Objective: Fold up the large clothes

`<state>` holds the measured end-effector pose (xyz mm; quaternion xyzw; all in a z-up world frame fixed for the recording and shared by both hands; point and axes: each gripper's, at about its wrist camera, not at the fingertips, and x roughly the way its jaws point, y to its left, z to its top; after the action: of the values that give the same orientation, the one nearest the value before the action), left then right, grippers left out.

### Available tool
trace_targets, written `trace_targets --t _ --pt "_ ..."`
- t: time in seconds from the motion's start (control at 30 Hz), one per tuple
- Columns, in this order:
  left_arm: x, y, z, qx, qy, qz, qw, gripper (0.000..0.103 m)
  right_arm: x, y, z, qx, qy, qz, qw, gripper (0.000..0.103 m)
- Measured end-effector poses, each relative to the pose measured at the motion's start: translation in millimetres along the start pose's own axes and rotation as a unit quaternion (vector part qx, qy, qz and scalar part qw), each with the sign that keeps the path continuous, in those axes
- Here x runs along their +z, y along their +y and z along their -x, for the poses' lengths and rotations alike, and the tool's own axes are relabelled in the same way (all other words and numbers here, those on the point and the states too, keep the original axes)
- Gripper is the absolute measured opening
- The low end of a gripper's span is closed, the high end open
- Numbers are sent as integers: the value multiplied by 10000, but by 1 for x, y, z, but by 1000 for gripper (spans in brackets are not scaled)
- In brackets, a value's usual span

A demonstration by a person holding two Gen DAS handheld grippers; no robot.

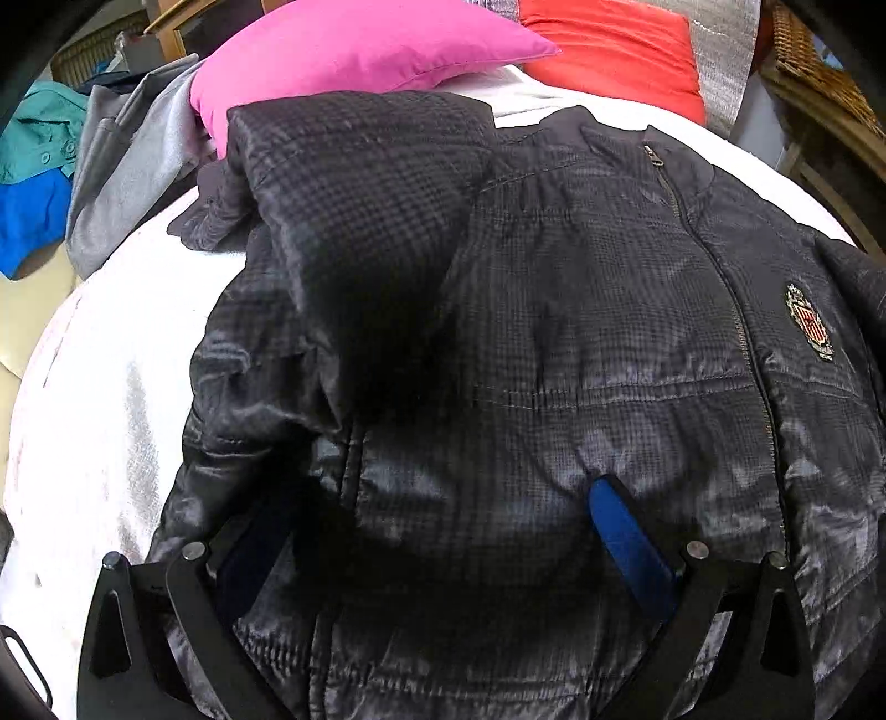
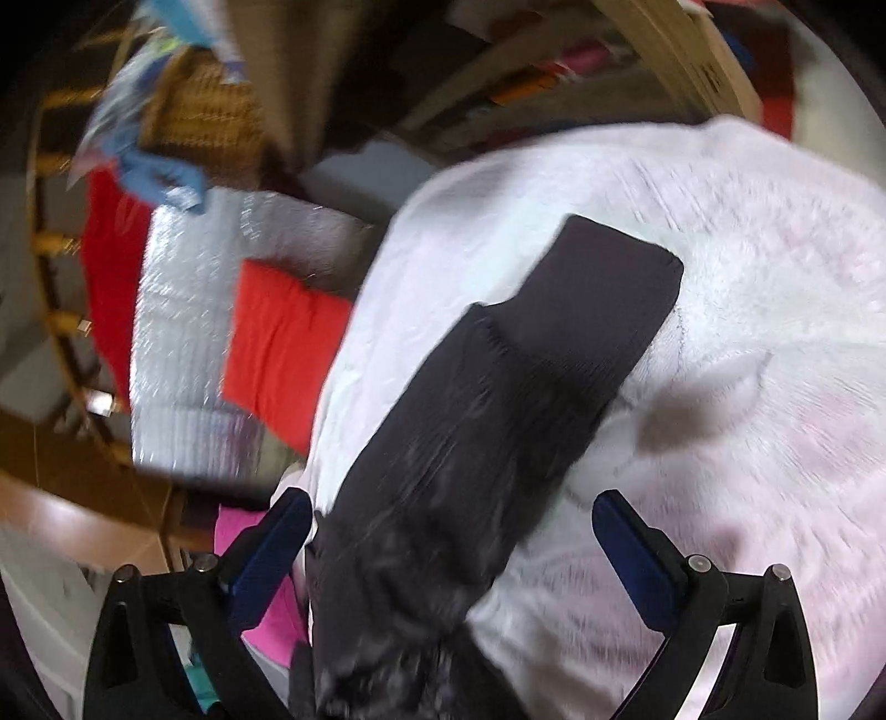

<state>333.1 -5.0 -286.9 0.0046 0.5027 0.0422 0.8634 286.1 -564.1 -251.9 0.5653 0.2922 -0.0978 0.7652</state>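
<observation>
White bedspread (image 1: 99,421): dark jacket (image 1: 554,343) ahead of left tongs (image 1: 443,498), spread wide around its hem; sleeve (image 2: 498,387) between wide right tongs (image 2: 451,504).

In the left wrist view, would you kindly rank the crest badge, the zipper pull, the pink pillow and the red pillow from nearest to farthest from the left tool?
1. Crest badge, on the jacket's chest, right of the left tool.
2. Zipper pull, up at the collar.
3. Pink pillow, beyond the collar, upper left, and red pillow, upper right: too close to call.
</observation>
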Motion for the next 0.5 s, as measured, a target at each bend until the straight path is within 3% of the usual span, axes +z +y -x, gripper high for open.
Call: trace_targets --t 0.1,0.2,0.27,0.3,0.33,0.4,0.5 --pt "-3 3 1 -39 -42 38 10000 103 14 -9 -18 -235 -73 -202 9995 92" --pt "-10 5 3 -54 -129 66 9999 103 25 -10 -29 -219 -199 -321 9990 91" --pt "-11 5 4 -51 -100 53 9999 103 28 1 -32 -380 -263 -76 9989 77" --pt "-12 6 5 -63 -41 40 10000 103 30 5 -37 -569 -250 28 9981 55" --pt "-5 3 3 -53 30 -8 10000 103 29 7 -45 -876 -195 171 9958 41" --pt "3 1 6 -27 148 -206 9997 103 26 11 -47 -1032 -258 263 9940 37" --pt "7 3 25 204 -326 -242 9990 103 20 35 -32 -1127 -516 615 9904 30"
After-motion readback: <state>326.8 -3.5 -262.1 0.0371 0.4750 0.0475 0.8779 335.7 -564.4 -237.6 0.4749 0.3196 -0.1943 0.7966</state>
